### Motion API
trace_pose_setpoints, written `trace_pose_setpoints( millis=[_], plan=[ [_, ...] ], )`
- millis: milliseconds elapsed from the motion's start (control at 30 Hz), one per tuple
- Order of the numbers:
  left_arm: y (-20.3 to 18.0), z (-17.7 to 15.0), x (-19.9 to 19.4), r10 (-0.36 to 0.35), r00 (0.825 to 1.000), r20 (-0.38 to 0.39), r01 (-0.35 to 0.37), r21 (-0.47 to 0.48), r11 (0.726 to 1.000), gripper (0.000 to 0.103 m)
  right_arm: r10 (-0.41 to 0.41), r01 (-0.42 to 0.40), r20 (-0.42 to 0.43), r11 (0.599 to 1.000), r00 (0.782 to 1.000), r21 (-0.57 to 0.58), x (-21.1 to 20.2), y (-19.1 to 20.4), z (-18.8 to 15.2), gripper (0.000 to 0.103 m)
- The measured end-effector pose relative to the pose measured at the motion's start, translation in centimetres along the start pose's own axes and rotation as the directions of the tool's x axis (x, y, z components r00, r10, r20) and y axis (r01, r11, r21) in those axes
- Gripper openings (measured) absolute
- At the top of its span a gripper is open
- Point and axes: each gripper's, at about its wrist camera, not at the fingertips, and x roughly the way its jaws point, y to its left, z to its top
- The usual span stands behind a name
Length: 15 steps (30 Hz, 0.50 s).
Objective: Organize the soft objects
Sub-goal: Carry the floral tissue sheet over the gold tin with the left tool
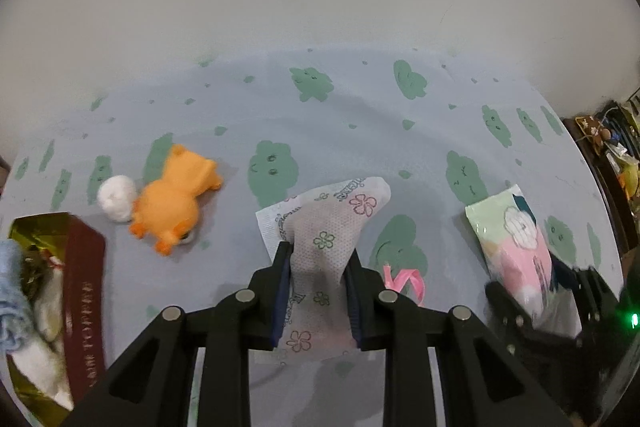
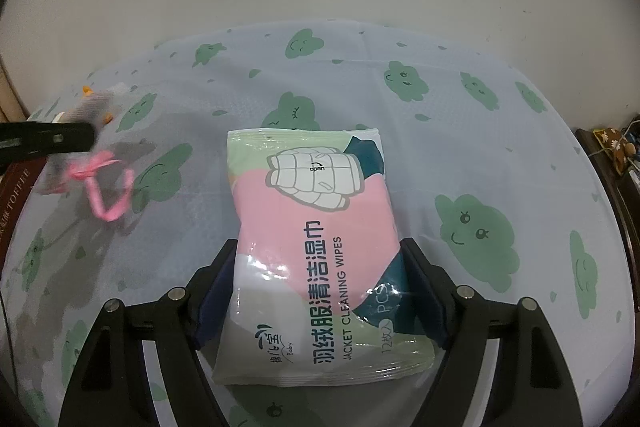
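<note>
Leftward, maroon box with white and blue soft things inside.

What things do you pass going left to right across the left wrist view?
Gold and maroon box → white ball → orange plush toy → flowered white pouch in the left tool → pink ribbon → wipes pack.

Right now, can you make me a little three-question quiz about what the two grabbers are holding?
1. True or false: the left gripper holds the orange toy animal.
2. What do the right gripper's fingers squeeze? A) pack of jacket cleaning wipes B) pink ribbon C) white ball
3. Fill in: the left fingers pinch a flower-printed ____.

Key: 1 false; 2 A; 3 sachet.
</note>
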Motion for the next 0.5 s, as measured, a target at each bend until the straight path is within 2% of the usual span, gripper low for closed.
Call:
trace_pose_setpoints(
  millis=[267, 500],
  plan=[
    [3.1, -1.6, -4.6, -0.005, 0.999, 0.036, 0.005, -0.001, 1.000, 0.024, -0.001, 0.001, 0.000, 1.000, 1.000, 0.000, 0.0, 0.0, 0.0, 0.076],
    [7.9, -3.0, -9.6, 0.042, 0.995, 0.089, -0.039, -0.033, 0.999, 0.024, -0.001, 0.001, 0.000, 1.000, 1.000, -0.001, 0.0, 0.0, 0.0, 0.076]
  ],
)
